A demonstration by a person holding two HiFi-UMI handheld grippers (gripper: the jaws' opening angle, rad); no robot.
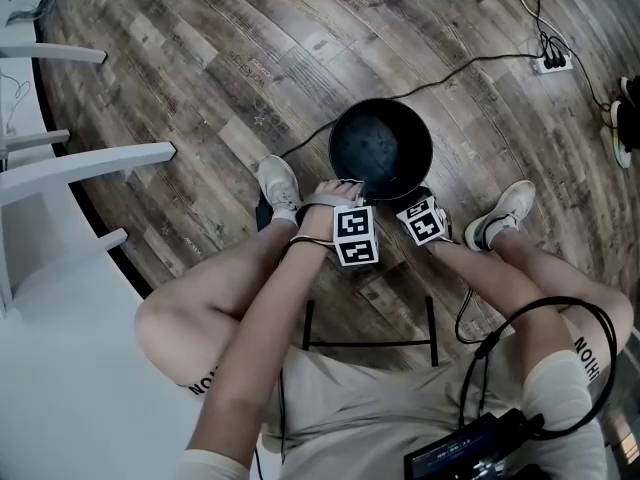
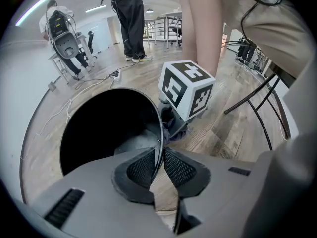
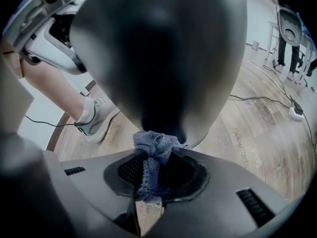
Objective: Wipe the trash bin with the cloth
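Observation:
The black trash bin (image 1: 380,146) stands open-topped on the wood floor between the person's feet. My left gripper (image 1: 350,193) is at its near rim. In the left gripper view the left gripper (image 2: 159,155) is shut on the thin rim (image 2: 159,133), one pad inside and one outside. My right gripper (image 1: 420,218) sits low at the bin's near right side. It is shut on a bunched grey-blue cloth (image 3: 152,150), and the cloth presses against the bin's dark outer wall (image 3: 163,53). The right gripper's marker cube (image 2: 187,89) shows just beyond the rim.
White shoes (image 1: 280,183) (image 1: 503,213) flank the bin. A cable runs from behind the bin to a power strip (image 1: 553,63). White furniture (image 1: 80,158) stands at the left, and a black metal frame (image 1: 370,343) lies under the person. People (image 2: 130,19) stand far off.

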